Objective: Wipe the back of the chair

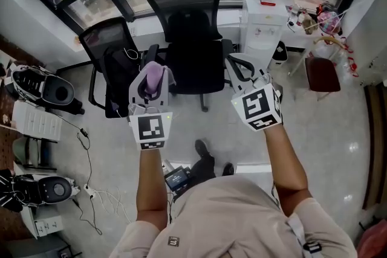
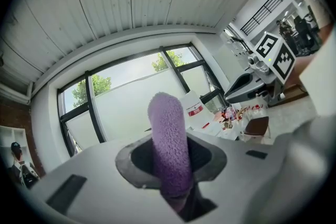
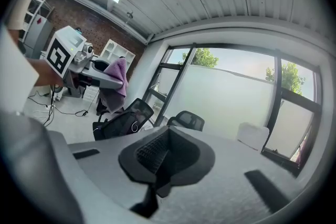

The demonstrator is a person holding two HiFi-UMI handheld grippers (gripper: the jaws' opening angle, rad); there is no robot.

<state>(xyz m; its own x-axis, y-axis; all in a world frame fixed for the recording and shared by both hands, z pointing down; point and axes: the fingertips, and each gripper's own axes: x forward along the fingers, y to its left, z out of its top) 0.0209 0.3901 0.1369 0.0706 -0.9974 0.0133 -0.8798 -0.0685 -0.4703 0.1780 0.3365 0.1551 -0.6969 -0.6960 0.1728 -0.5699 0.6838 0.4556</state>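
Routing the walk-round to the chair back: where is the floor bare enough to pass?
Bare floor lies right of the centre chair, in front of the water dispenser and red stool. The left is crowded: second chair, cables.

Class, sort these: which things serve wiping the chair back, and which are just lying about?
Job: purple fluffy cloth, left gripper shut on it, black mesh office chair ahead.
Lying about: white water dispenser, dark red stool, floor cables.
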